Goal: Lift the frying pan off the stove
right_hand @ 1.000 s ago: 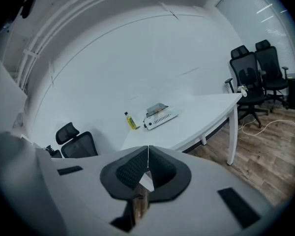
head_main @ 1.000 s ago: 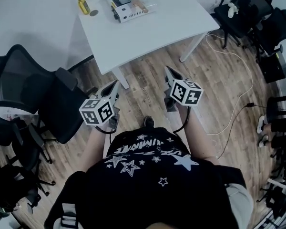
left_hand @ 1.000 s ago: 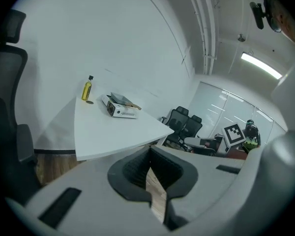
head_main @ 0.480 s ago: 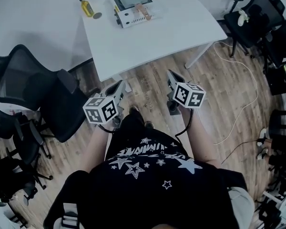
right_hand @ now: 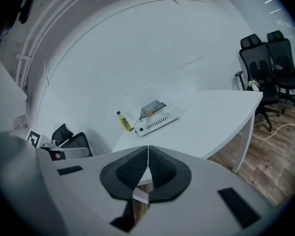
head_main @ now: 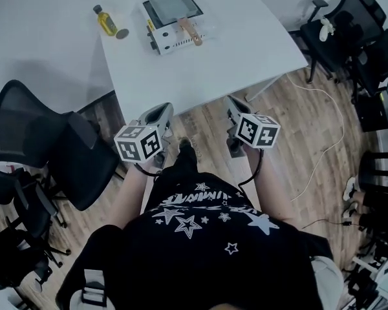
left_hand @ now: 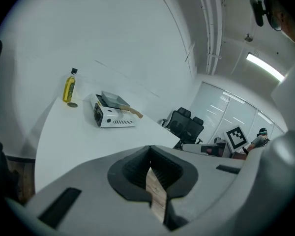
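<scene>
Person has walked closer to table [head_main: 246,57]; left gripper [head_main: 160,110] and right gripper [head_main: 232,103] both closed, empty, pan [head_main: 173,2] on stove [head_main: 176,39] still out of reach.

The table [head_main: 200,76] carries one stove [head_main: 170,42], one frying pan [head_main: 173,4] and one oil bottle [head_main: 105,21]. One small dark disc [head_main: 122,34] (just beside the bottle) lies near its left edge.

Table [head_main: 207,70] top: bare in front of the stove [head_main: 168,42] and to its right, open from the near edge. Left of the stove stand a bottle [head_main: 105,20] and a small disc [head_main: 121,34], close together. Office chairs [head_main: 45,141] crowd the floor far left and right of the stove.
</scene>
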